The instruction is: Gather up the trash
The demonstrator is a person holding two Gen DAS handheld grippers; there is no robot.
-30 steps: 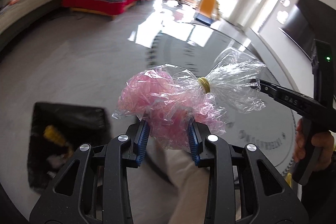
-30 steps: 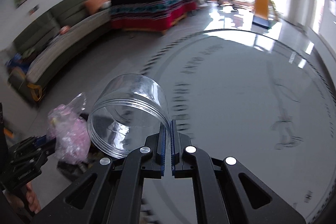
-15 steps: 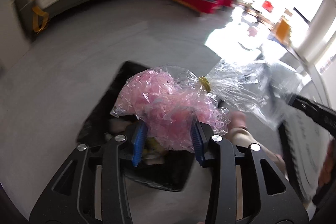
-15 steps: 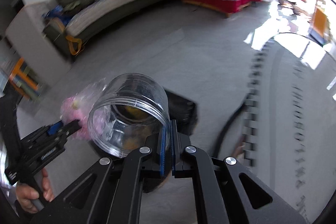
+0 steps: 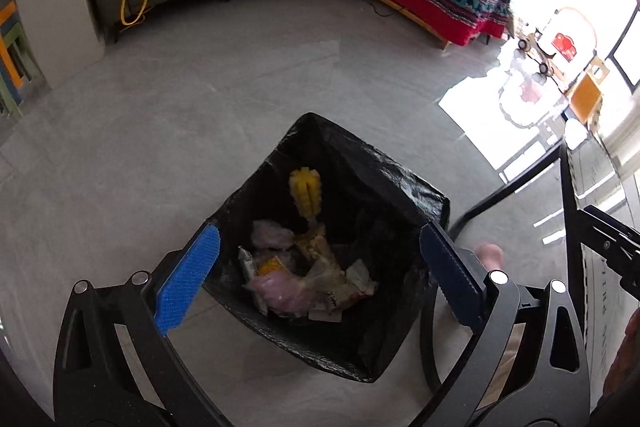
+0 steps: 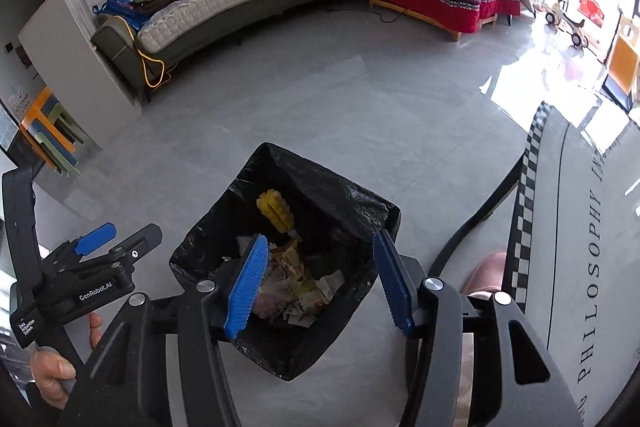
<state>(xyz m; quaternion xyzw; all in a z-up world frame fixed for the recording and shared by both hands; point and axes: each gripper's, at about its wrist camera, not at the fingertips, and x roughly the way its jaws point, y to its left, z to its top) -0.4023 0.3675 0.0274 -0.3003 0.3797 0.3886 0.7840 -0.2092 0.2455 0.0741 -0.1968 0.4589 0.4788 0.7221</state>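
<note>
- The left gripper (image 5: 320, 275) hangs over the bin (image 5: 404, 183). Its jaws have just been opening and now stand wide apart, with nothing between them.
- The right gripper (image 6: 318, 283) hangs over the same bin. Its jaws have just been opening too. They are partly apart and hold nothing.
- The bin stands on the grey floor (image 5: 200, 115) and has a black bag inside.
- The pink bag (image 5: 280, 291) lies at the bottom of the bin, among paper scraps (image 5: 356, 279) and wrappers.
- A yellow corn cob (image 5: 306, 191) leans on the far wall of the bin.
- A hand (image 6: 52, 371) holds the left gripper's handle.
</note>
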